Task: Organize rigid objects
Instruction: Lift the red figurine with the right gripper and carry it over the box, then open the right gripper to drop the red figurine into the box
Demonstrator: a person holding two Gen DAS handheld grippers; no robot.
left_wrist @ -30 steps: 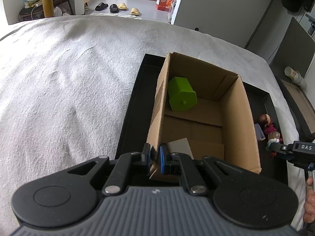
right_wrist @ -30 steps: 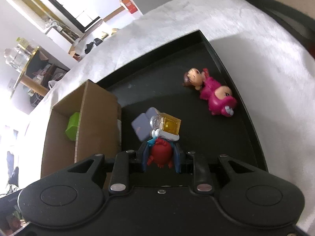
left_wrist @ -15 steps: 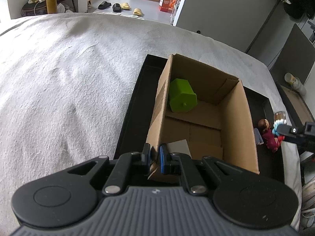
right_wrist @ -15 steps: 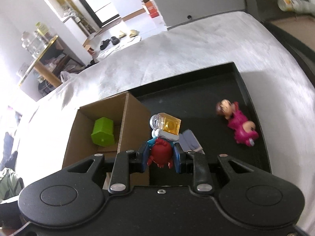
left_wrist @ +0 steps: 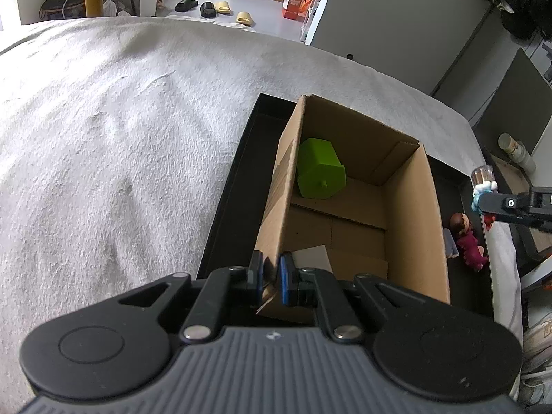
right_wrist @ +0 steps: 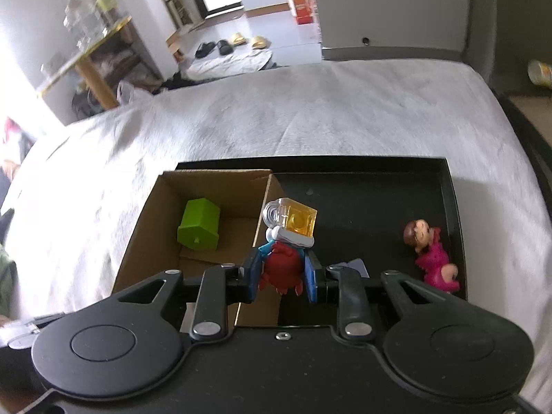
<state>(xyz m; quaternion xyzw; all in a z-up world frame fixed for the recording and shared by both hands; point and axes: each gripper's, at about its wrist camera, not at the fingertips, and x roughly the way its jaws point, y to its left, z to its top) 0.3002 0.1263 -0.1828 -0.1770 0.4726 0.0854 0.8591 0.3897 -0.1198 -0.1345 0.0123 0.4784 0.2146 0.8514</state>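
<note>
An open cardboard box (left_wrist: 410,234) (right_wrist: 151,220) stands in a black tray (left_wrist: 234,186) (right_wrist: 445,186) on a white cloth. A green block (left_wrist: 319,172) (right_wrist: 200,224) lies inside the box. My left gripper (left_wrist: 270,277) is shut on the box's near wall. My right gripper (right_wrist: 283,270) is shut on a red figure with a clear yellow cube head (right_wrist: 291,234), held above the box's right wall; the right gripper (left_wrist: 490,203) with its figure also shows at the right edge of the left wrist view. A pink doll (left_wrist: 469,241) (right_wrist: 431,252) lies in the tray right of the box.
A small grey block (left_wrist: 450,246) (right_wrist: 357,265) lies in the tray between box and doll. The white cloth (left_wrist: 120,138) spreads wide to the left. A can (left_wrist: 515,150) and dark furniture stand beyond the right edge. Slippers lie on the far floor.
My right gripper has risen and swung left with the red figure, from over the tray floor to above the box's right wall, rolling as it went. The left gripper kept its hold.
</note>
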